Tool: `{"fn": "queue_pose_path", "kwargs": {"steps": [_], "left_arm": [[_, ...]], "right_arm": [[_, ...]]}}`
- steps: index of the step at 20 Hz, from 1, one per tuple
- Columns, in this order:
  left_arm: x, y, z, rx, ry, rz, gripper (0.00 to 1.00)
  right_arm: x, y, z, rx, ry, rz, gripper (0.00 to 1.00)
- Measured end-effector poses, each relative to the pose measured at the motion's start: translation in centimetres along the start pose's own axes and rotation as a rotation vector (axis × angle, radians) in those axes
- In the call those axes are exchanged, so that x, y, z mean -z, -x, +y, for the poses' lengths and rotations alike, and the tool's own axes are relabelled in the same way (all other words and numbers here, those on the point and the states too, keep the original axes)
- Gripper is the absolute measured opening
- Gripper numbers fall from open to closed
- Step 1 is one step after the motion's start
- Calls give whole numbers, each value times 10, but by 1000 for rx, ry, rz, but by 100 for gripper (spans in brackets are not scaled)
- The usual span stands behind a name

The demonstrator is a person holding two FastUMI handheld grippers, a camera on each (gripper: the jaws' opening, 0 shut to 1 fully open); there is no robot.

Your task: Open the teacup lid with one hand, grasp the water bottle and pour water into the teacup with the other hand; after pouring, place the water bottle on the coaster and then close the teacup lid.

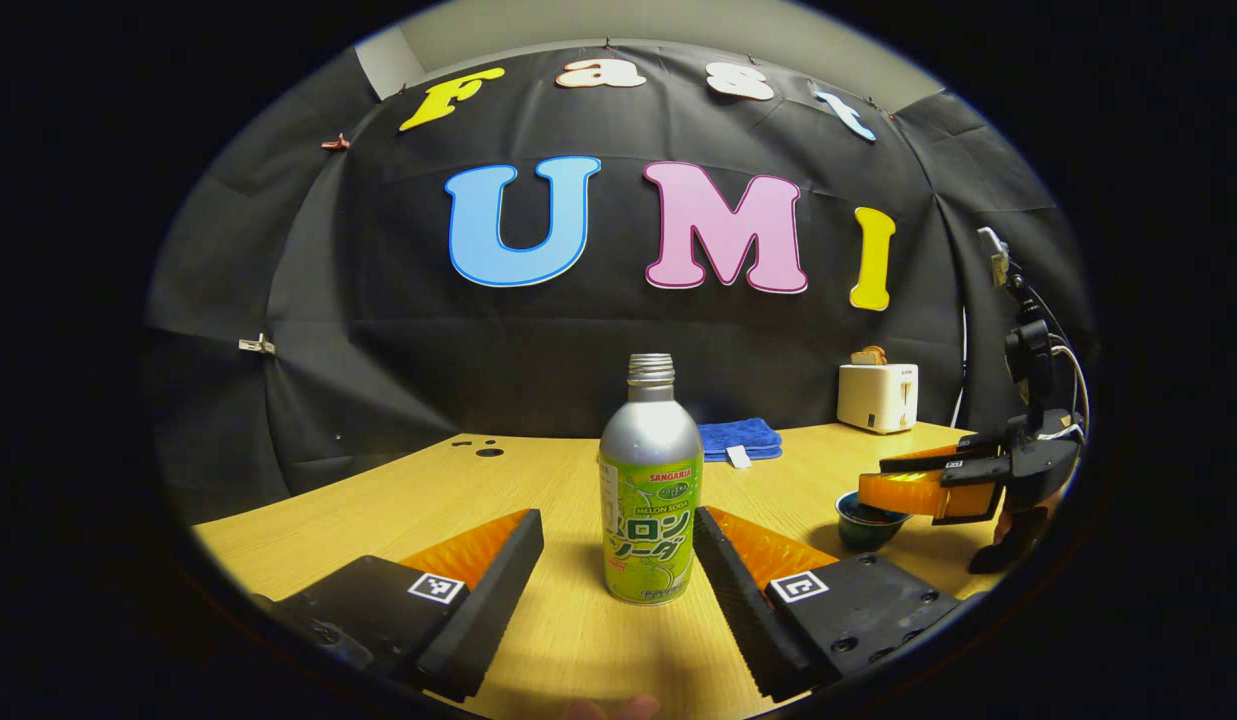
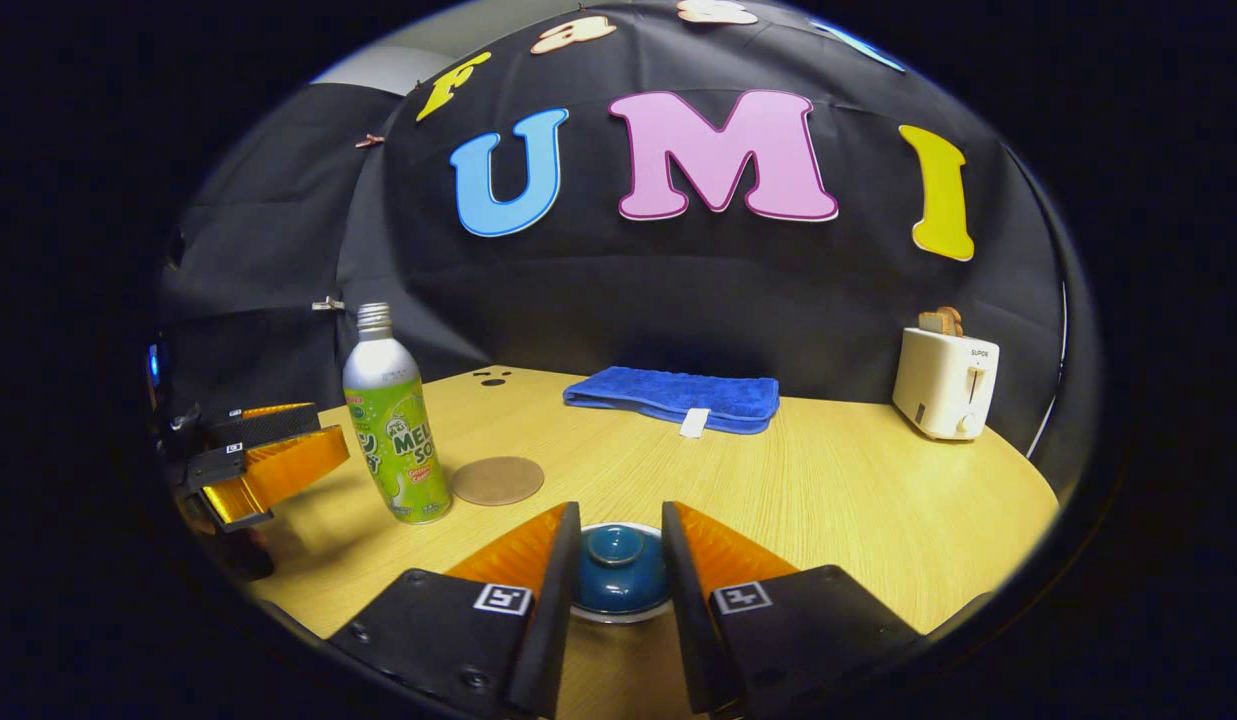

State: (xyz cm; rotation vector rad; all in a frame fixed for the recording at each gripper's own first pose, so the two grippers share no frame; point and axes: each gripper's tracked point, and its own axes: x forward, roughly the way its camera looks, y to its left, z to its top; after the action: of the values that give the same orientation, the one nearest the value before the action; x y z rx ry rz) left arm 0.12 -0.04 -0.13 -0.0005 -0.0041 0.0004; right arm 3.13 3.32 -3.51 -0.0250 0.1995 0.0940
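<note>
Between wide jaws, water bottle [image 1: 651, 500].

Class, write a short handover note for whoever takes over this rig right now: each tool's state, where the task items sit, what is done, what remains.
Left tool: open, fingers either side of the water bottle, not touching it.
Right tool: open, fingers flanking the teacup lid, not yet gripping.
The bottle stands upright on the table, uncapped, beside the empty coaster. The lid sits on the teacup.
Done: both tools lined up on their targets.
Left: lift the lid, grasp the bottle and pour, set the bottle on the coaster, close the lid.
</note>
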Motion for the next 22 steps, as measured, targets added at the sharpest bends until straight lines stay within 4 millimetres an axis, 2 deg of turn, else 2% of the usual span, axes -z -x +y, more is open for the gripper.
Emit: {"fn": "queue_pose_path", "kwargs": {"steps": [1,3,4,5,6,15,17,18,20,22], "left_arm": [[0,1,0,0,0,0,95],[1,0,0,0,0,0,95],[0,0,0,0,0,0,95],[0,1,0,0,0,0,95],[0,1,0,0,0,0,95],[0,0,1,0,0,0,95],[1,0,0,-1,0,1,95],[1,0,0,0,0,0,95],[0,0,0,-1,0,0,95],[1,0,0,-1,0,0,95]], "right_arm": [[0,1,2,-11,1,-2,51],[-1,1,3,-12,3,-1,29],[0,1,2,-11,4,-1,34],[0,1,1,-9,3,-5,29],[-3,1,1,-5,-1,-12,34],[-17,13,-6,21,-22,-114,33],[-23,20,-11,45,-30,-134,2],[-16,14,-7,38,-24,-128,13],[-16,12,-7,37,-21,-113,9],[-12,8,-9,35,-33,-98,9]]}}
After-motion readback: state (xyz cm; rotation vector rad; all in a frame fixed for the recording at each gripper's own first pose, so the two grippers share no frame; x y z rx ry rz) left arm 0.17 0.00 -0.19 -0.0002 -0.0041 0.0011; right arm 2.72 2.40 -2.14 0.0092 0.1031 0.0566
